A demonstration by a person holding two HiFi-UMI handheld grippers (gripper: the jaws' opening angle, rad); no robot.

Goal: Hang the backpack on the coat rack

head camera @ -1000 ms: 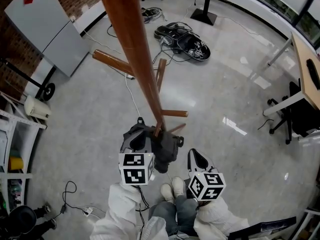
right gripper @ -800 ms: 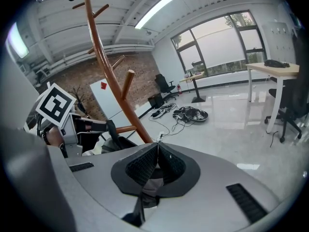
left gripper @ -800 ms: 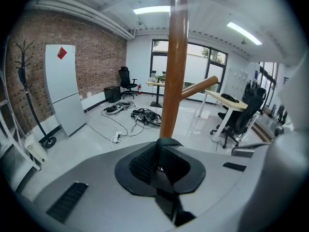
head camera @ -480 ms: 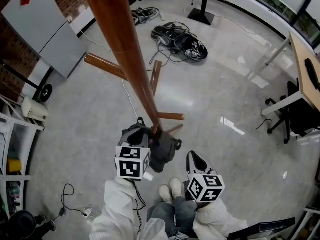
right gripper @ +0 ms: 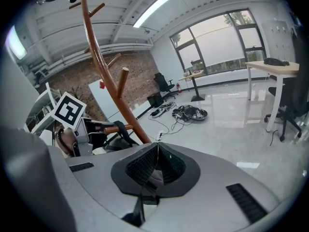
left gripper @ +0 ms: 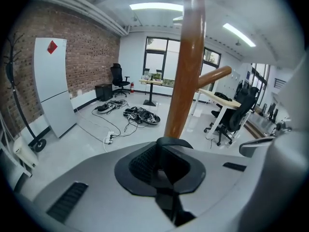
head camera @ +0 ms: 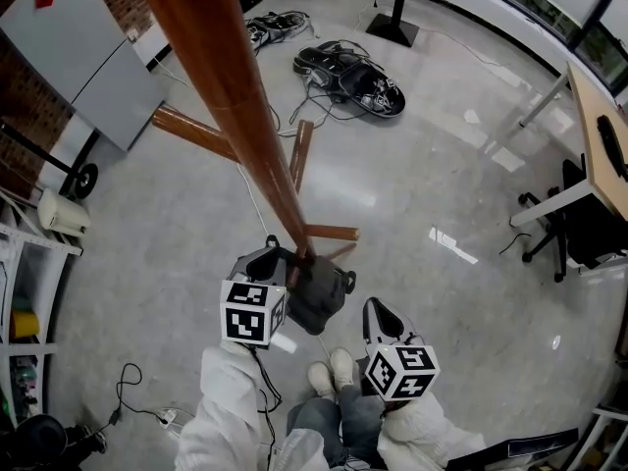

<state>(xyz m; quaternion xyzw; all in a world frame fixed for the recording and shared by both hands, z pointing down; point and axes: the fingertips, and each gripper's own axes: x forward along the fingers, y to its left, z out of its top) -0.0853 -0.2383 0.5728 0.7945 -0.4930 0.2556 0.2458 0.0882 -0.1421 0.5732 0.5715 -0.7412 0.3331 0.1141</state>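
The brown wooden coat rack (head camera: pixel 245 116) slants across the head view, and its pole (left gripper: pixel 186 81) rises just ahead of my left gripper. The dark grey backpack (head camera: pixel 319 287) hangs low against the pole, beside two short pegs (head camera: pixel 329 232). My left gripper (head camera: pixel 278 256) is shut on the backpack's black top strap (left gripper: pixel 171 140), which arches over the jaws. In the right gripper view the strap (right gripper: pixel 103 129) lies across a peg next to the left gripper's marker cube (right gripper: pixel 70 111). My right gripper (head camera: pixel 373 307) is shut with nothing in it, off to the backpack's right.
A heap of cables and black gear (head camera: pixel 353 72) lies on the floor beyond the rack. A white panel (head camera: pixel 83 57) leans on the brick wall, with shelving (head camera: pixel 25 292) at left. A desk (head camera: pixel 603 145) and office chair (head camera: pixel 589 229) stand at right. My shoes (head camera: pixel 334 371) are below.
My left gripper has moved a little up and left with the backpack's strap, closer to the pole. The right gripper has hardly moved.
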